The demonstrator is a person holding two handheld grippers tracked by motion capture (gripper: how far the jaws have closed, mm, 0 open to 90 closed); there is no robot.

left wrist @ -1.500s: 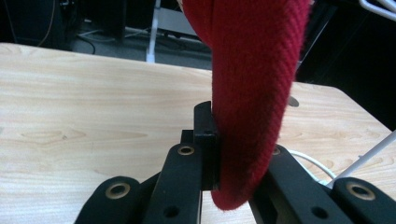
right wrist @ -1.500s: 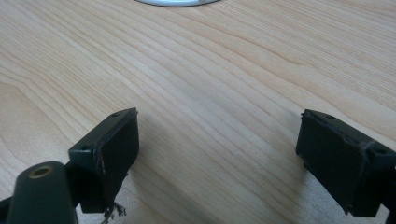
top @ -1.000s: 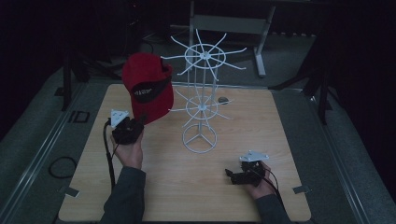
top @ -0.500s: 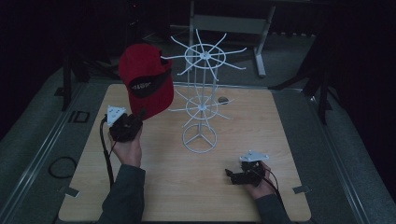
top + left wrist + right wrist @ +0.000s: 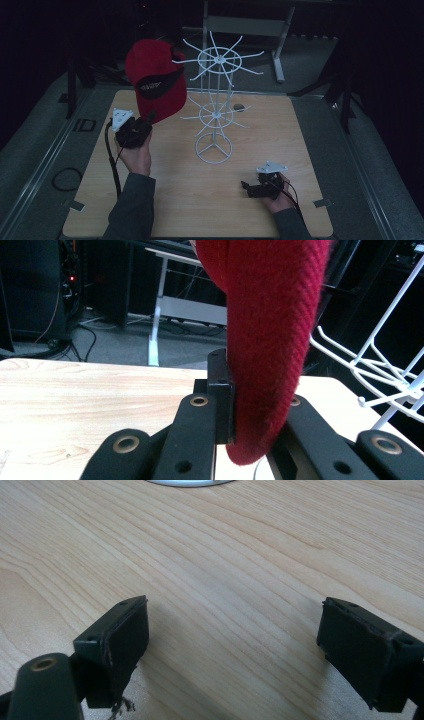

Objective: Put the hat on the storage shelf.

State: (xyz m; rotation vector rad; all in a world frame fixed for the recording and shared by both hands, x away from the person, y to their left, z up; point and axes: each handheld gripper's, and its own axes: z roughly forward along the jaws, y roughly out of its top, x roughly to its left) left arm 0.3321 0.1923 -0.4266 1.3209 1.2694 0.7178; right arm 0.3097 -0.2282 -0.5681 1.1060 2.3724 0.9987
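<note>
Your left tongs (image 5: 150, 119) are clamped right down on the bottom edge of the red cap (image 5: 154, 80). In the left gripper view you can see the thick woven fabric (image 5: 265, 340) pinched between the two black jaws, with a little fold poking out below them. The cap stands up and away from those tongs, lifted clear off the surface (image 5: 165, 210), its crown close beside the top spokes of the white wire rack (image 5: 216, 95).

Handling-wise I'd guess it's light and floppy: soft cloth, no real weight, but it'll sag and swing, so it could snag on those wire arms. The edge you've got looks like a decent hold since the weave is grippy, not slick. The stiffer brim might steer better, though.

Your right tongs (image 5: 235, 645) are spread wide with nothing in them, low over the bare wood, well off to the side of the rack's ring base (image 5: 213, 148).
</note>
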